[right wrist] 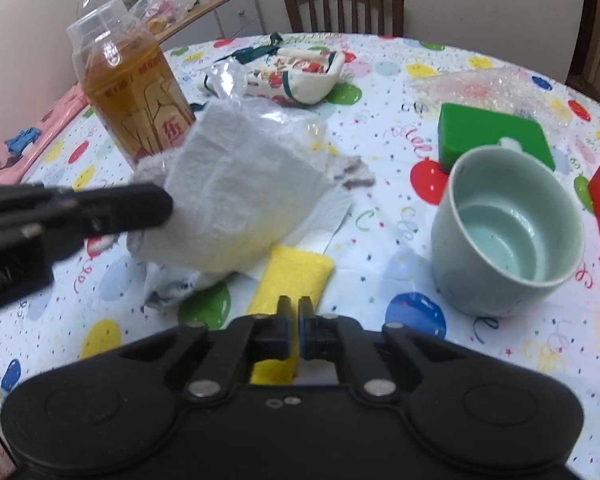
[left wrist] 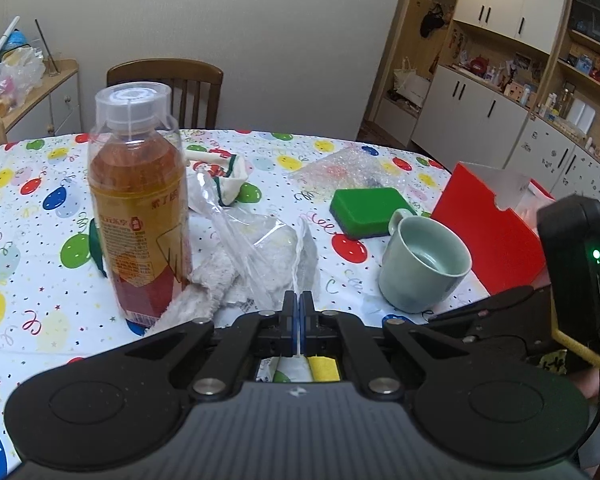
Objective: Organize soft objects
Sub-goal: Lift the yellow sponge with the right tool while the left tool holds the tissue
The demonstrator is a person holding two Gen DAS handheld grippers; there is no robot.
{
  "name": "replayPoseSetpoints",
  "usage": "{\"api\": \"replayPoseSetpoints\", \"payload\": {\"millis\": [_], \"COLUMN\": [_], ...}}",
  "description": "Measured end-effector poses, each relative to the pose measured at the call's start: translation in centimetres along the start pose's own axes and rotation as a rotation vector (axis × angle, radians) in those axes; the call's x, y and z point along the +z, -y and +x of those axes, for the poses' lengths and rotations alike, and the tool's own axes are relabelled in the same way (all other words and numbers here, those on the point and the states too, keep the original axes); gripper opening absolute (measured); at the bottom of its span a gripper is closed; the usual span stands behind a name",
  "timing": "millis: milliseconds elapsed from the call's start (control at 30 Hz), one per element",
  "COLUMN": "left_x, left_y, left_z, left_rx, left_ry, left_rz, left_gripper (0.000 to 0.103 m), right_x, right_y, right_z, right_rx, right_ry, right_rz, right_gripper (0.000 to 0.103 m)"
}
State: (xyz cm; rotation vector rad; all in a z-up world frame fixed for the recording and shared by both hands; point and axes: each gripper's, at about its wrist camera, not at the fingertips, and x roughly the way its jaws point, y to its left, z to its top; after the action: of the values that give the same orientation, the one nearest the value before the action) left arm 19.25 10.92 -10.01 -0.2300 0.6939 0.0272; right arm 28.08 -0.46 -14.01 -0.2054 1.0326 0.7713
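Observation:
My left gripper (left wrist: pixel 299 300) is shut on the edge of a clear plastic bag (left wrist: pixel 260 248) that holds a grey-white towel (left wrist: pixel 216 276). In the right wrist view the left gripper (right wrist: pixel 156 204) comes in from the left and lifts the bagged towel (right wrist: pixel 236 184) off the table. My right gripper (right wrist: pixel 295 306) is shut on a yellow sponge cloth (right wrist: pixel 292 276) lying on the table just below the bag. A green sponge (left wrist: pixel 368 204) lies further back and also shows in the right wrist view (right wrist: pixel 492 136). A printed fabric pouch (right wrist: pixel 300 76) lies at the back.
A tea bottle (left wrist: pixel 140 208) stands to the left, close to the bag. A pale green mug (left wrist: pixel 424 268) stands on the right, a red box (left wrist: pixel 496 224) beyond it. Bubble wrap (left wrist: pixel 340 168) lies behind the green sponge. A balloon-print tablecloth (left wrist: pixel 28 280) covers the table; a chair (left wrist: pixel 168 80) stands behind.

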Motion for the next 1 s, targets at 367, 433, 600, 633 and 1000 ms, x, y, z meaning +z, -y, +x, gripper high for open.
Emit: {"api": "replayPoseSetpoints", "payload": {"millis": [367,433,600,633,1000], "left_x": [-0.2,-0.3,-0.5,-0.6,0.2], "left_y": [-0.6,-0.9,-1.1,-1.1,-0.4], "left_z": [0.1,0.2,0.4,0.5,0.1], "left_rx": [-0.007,-0.009,-0.024,-0.027,-0.046], "left_ry": [0.003,0.000,-0.009,-0.011,0.002], "left_rz": [-0.013,-0.021,-0.027,-0.028,-0.051], "left_gripper": [0.001,0.001,0.001,0.001,0.001], "right_x": [0.0,0.1,-0.3,-0.3,-0.8], "right_y": [-1.5,-2.5,-4.1,-4.2,-0.5], "right_z": [2.0,2.4,2.7,2.7,-0.8], "right_rx": [-0.063,-0.108,-0.168,-0.170,-0.103], "right_ry": [-0.034,-0.035,-0.026,-0.023,0.009], "right_rz": [-0.022,-0.071,-0.149,-0.151,-0.032], "right_gripper": [0.054,0.051,0.046,0.044,0.039]}}
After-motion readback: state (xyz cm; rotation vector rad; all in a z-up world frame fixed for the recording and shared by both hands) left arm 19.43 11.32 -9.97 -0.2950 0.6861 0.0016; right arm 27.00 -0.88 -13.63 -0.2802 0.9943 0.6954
